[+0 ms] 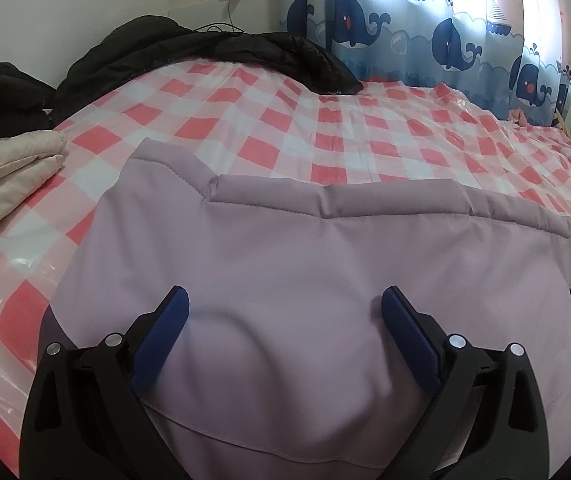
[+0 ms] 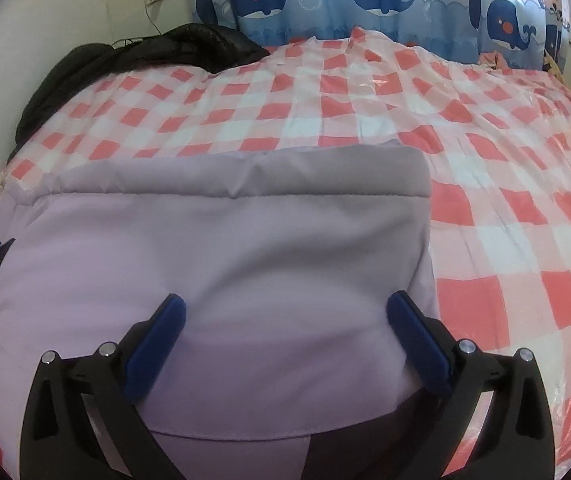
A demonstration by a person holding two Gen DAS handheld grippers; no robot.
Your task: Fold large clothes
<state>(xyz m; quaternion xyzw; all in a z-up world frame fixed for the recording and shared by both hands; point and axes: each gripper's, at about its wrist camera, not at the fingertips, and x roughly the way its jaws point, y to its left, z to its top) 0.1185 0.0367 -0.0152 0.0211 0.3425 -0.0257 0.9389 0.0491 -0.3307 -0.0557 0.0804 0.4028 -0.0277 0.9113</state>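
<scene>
A folded lilac garment (image 1: pixel 325 264) lies on a bed (image 1: pixel 365 148) covered in pink-and-white check. The left gripper (image 1: pixel 285 304) and right gripper (image 2: pixel 285 308) hover over its near edge, jaws wide apart, holding nothing. Whale curtains (image 2: pixel 365 0) hang behind; a black coat (image 1: pixel 205 52) lies by the wall.

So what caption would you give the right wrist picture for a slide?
Open right gripper poised over a folded lilac padded garment on a pink-and-white checked bed cover.
</scene>
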